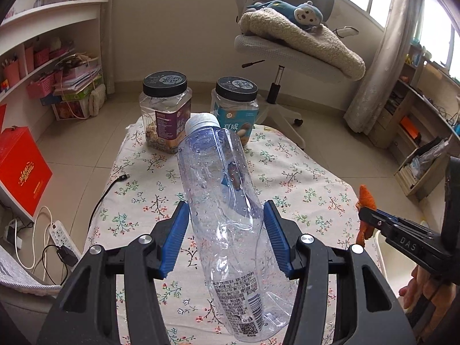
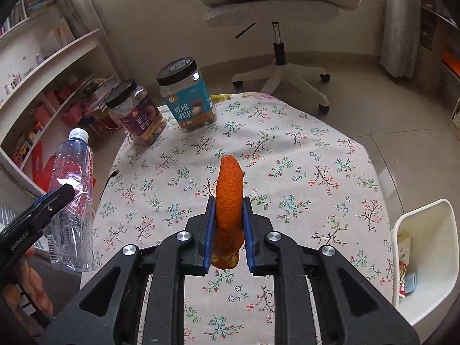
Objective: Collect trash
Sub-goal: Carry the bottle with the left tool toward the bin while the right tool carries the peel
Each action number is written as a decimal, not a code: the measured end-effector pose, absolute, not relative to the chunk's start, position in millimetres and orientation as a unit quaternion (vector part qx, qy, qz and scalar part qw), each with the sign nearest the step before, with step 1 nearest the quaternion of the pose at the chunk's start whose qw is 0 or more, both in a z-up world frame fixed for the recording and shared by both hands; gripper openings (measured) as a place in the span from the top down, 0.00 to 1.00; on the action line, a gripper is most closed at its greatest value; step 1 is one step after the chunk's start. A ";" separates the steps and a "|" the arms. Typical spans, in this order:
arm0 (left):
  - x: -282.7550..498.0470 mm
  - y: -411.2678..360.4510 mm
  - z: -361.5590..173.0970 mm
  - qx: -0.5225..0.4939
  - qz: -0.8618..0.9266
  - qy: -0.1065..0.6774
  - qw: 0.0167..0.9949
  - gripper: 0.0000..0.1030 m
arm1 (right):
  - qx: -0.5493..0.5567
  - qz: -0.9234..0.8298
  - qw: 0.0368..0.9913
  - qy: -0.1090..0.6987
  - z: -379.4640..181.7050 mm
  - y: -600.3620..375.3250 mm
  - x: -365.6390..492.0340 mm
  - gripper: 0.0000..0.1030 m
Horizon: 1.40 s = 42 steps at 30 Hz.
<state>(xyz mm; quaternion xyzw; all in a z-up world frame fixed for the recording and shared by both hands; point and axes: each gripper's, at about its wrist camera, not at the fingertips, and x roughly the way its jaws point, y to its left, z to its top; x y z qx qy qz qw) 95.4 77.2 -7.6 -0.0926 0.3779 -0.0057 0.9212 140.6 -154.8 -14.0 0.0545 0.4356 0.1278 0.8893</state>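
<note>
My left gripper (image 1: 225,210) is shut on an empty clear plastic bottle (image 1: 227,207) with a white cap, held above the floral tablecloth (image 1: 302,178), cap pointing away. It also shows in the right wrist view (image 2: 72,201) at the left. My right gripper (image 2: 229,204) is shut on a piece of orange peel (image 2: 228,198), held upright above the cloth. The peel shows in the left wrist view (image 1: 365,198) at the right edge. A white bin (image 2: 425,261) with some wrappers inside stands beside the table at the lower right.
Two black-lidded snack jars stand at the table's far end, one purple-labelled (image 2: 138,115), one teal-labelled (image 2: 187,97). An office chair (image 1: 287,46) with a blanket stands beyond. Shelves (image 1: 43,57), a red box (image 1: 23,169) and a power strip (image 1: 60,233) are at the left.
</note>
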 end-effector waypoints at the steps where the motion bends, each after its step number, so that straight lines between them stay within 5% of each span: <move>1: 95.4 74.8 -8.0 -0.091 -0.007 0.378 0.921 0.48 | 0.053 0.124 0.892 0.432 -11.6 -159.1 137.4 0.83; 42: 119.4 -100.0 -32.4 -0.024 -0.131 0.394 0.909 0.48 | 0.197 -0.104 0.884 0.412 -26.1 -415.0 86.3 0.83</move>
